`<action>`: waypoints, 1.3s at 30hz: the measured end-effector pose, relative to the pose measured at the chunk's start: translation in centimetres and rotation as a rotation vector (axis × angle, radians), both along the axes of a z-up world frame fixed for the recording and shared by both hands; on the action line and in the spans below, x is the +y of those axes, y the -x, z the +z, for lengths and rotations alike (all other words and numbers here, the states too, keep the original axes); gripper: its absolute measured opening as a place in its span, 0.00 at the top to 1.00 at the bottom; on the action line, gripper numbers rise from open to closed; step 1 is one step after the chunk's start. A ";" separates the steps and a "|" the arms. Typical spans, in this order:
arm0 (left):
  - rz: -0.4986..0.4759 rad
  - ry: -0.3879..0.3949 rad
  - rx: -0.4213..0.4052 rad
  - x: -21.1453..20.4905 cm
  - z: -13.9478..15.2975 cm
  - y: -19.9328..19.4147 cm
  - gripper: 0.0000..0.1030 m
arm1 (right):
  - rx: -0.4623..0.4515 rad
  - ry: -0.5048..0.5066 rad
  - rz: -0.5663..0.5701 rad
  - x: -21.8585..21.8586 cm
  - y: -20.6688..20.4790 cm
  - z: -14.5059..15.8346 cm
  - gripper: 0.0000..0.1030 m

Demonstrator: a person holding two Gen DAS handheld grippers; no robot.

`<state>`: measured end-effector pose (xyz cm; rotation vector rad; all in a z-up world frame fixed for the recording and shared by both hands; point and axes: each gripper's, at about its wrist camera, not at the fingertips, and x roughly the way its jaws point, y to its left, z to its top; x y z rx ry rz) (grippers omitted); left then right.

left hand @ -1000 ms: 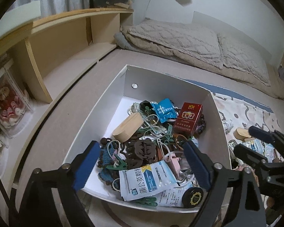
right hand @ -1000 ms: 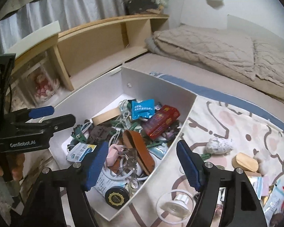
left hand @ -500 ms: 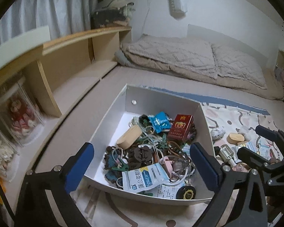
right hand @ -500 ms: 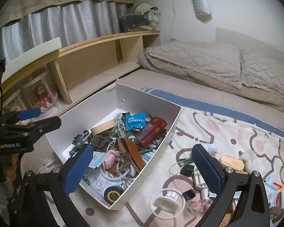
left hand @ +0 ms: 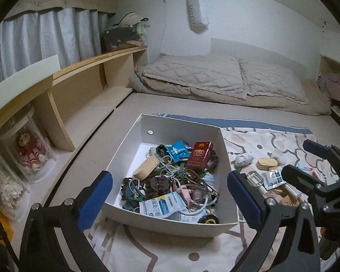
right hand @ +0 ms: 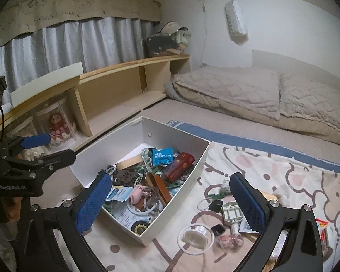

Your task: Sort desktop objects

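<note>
A white box (left hand: 181, 127) (right hand: 176, 136) sits on a patterned blanket and holds several small things: a red packet (left hand: 199, 154) (right hand: 180, 163), a blue sachet (left hand: 176, 150) (right hand: 162, 155), a wooden piece (left hand: 146, 166), cables, clips and a white medicine pouch (left hand: 162, 206). Loose items lie on the blanket to its right: a clear round lid (right hand: 196, 238), a white holder (right hand: 232, 212), a wooden oval (left hand: 266, 163). My left gripper (left hand: 170, 200) is open and empty above the box's near side. My right gripper (right hand: 170, 200) is open and empty over the box's right wall.
A wooden shelf unit (left hand: 79, 90) (right hand: 115, 83) with boxed dolls (left hand: 29, 151) runs along the left. A folded quilt and pillows (left hand: 215, 81) (right hand: 260, 90) lie at the back. The blanket (right hand: 283, 176) spreads right of the box. Each gripper shows in the other's view (left hand: 324, 181) (right hand: 22, 163).
Both grippers have pulled up and back from the box, so the box looks smaller and more of the room shows. Both stay open and empty.
</note>
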<state>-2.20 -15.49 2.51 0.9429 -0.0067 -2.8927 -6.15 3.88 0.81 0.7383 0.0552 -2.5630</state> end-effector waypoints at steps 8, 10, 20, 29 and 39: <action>-0.058 -0.007 0.014 2.2 0.6 -2.3 0.01 | 0.027 -0.017 0.001 1.4 -2.8 0.2 0.00; -0.065 -0.003 0.019 2.7 0.7 -2.8 0.01 | 0.028 -0.020 -0.002 1.7 -3.3 0.1 0.00; -0.091 -0.029 0.023 4.4 0.4 -5.8 0.01 | 0.024 -0.026 -0.018 3.0 -5.1 -0.5 0.00; -0.091 0.001 0.021 5.3 -0.6 -7.8 0.01 | 0.015 -0.029 -0.028 4.3 -6.7 -1.1 0.00; -0.067 0.019 0.016 5.4 -1.4 -9.0 0.01 | 0.017 -0.040 -0.035 4.9 -7.7 -1.4 0.00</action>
